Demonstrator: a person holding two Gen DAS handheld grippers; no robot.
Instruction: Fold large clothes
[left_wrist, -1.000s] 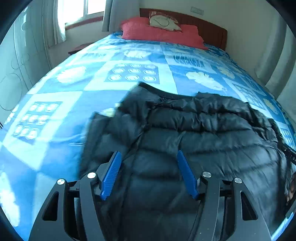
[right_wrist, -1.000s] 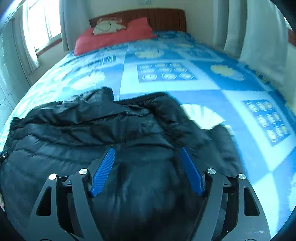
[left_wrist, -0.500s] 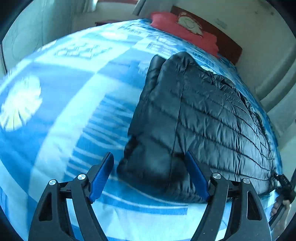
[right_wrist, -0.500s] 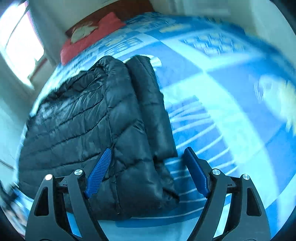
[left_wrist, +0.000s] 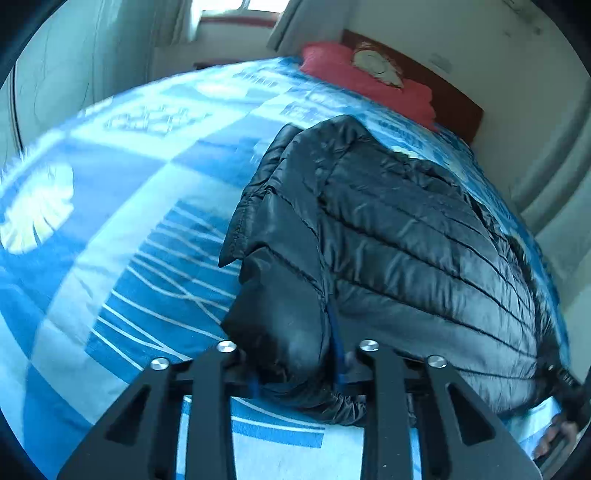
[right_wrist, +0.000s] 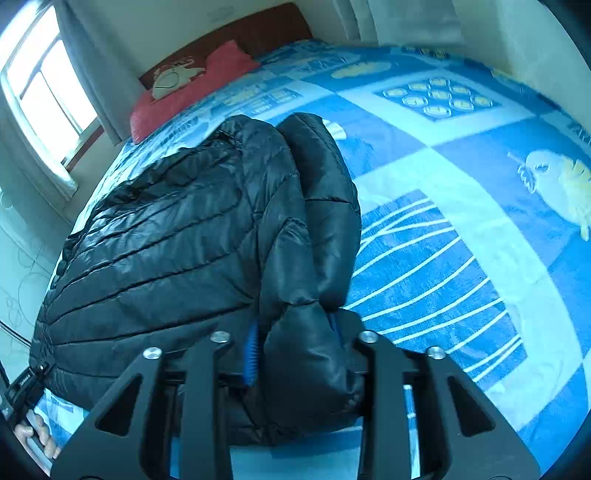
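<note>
Bed (left_wrist: 110, 229) first: the black jacket (left_wrist: 424, 236) lies across its near end, sleeves tucked in. Both grippers, wide open half a second ago, have now clamped on — left gripper (left_wrist: 295, 365) and right gripper (right_wrist: 295, 354) each pinching a bottom hem corner. Fold-up looks next.

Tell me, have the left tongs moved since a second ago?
Yes. The left tongs have come down from above the black jacket to its near corner on the blue bedspread and shut on it.
</note>
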